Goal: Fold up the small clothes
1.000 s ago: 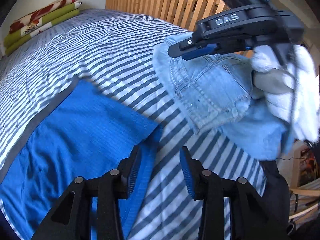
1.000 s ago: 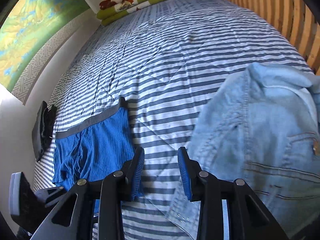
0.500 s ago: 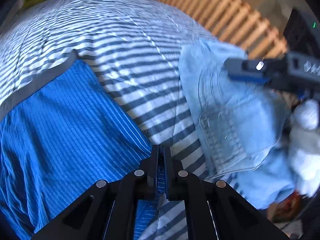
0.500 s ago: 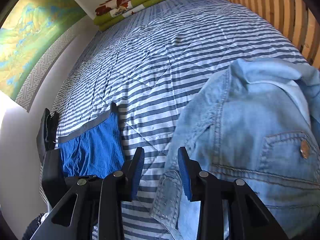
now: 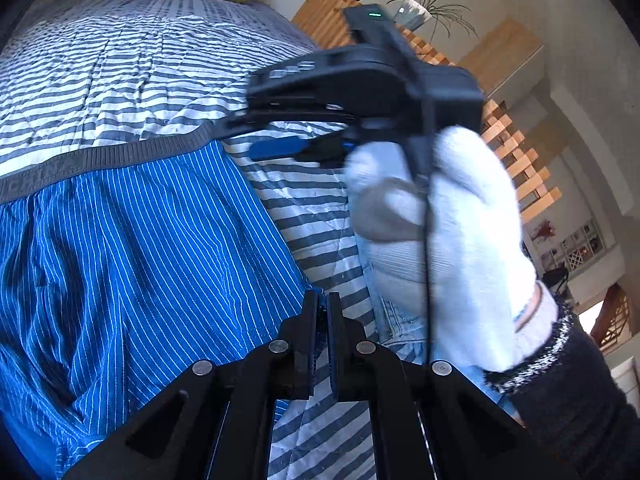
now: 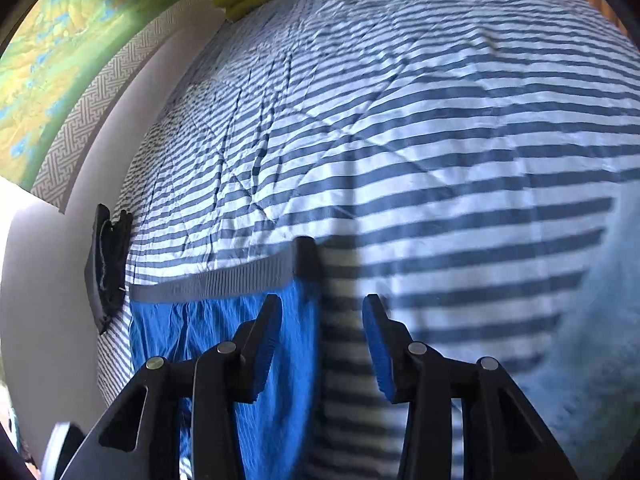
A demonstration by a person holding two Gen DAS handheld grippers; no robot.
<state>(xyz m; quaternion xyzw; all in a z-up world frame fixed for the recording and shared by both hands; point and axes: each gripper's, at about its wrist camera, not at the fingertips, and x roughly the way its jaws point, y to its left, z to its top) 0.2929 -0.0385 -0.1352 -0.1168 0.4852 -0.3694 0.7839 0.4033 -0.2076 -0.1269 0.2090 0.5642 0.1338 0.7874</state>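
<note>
Left gripper (image 5: 323, 320): clamped on blue striped boxer shorts (image 5: 140, 248) hem corner. Right gripper (image 6: 320, 340): jaws wide, empty, over waistband (image 6: 224, 284) corner. Step: securing corners; next, judged, pinch waistband.

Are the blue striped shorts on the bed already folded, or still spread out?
Still spread. The blue striped shorts lie flat, waistband stretched across the bedcover; the left tool pinches one hem corner.

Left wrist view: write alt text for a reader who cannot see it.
The left gripper, fingers shut, pinches the hem corner of blue pinstriped boxer shorts spread on a striped bedspread. Beside it, a white-gloved hand holds the right gripper near the shorts' grey waistband.
</note>
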